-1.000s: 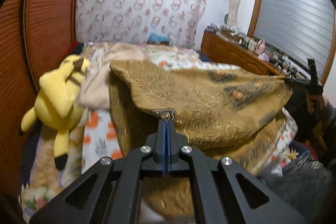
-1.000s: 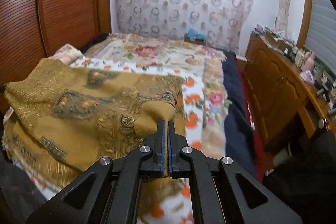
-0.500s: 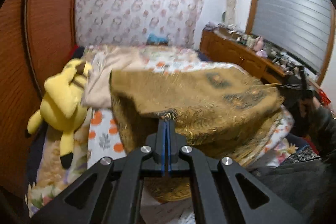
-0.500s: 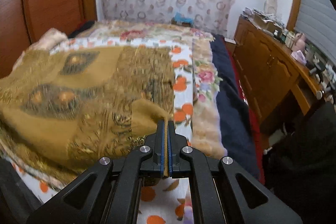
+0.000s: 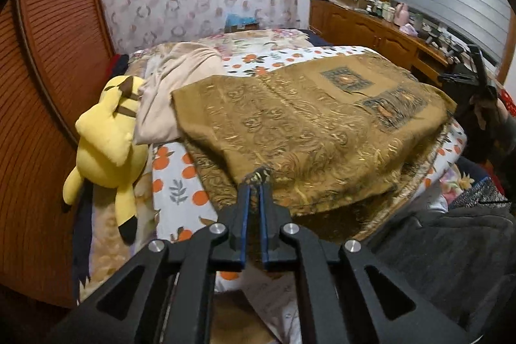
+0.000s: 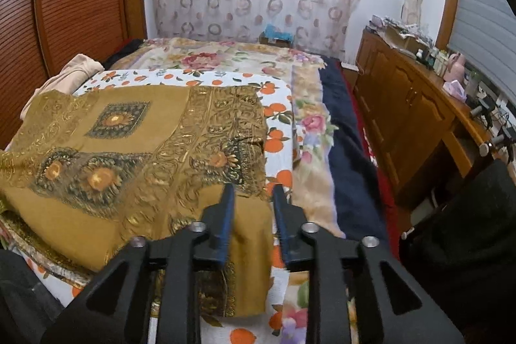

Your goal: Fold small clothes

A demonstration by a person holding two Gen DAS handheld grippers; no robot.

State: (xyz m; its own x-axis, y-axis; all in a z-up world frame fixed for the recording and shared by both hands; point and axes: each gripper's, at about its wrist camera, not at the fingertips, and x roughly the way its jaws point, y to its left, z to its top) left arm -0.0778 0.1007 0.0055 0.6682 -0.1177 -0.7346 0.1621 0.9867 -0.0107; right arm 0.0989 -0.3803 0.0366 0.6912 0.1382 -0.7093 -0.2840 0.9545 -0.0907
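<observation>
A mustard-gold patterned cloth (image 5: 306, 124) lies folded over itself on the bed, also visible in the right wrist view as the cloth (image 6: 129, 150). My left gripper (image 5: 256, 182) is shut on its near corner, which bunches at the fingertips. The jaws of my right gripper (image 6: 253, 189) are opening. The cloth's other near corner lies loose between them, and the pads do not press on it. In the left wrist view the right gripper (image 5: 474, 76) shows at the far right edge of the cloth.
A yellow plush toy (image 5: 106, 137) and a beige garment (image 5: 171, 92) lie left of the cloth, by the brown slatted wardrobe (image 5: 48, 86). The orange-print sheet (image 6: 280, 147) covers the bed. A wooden dresser (image 6: 419, 124) with clutter runs along the right. A person's dark clothing (image 5: 451, 247) is near.
The cloth, held up between both grippers, has come down flat onto the bed. The right gripper's jaws have parted and let go of its corner. The left stays pinched.
</observation>
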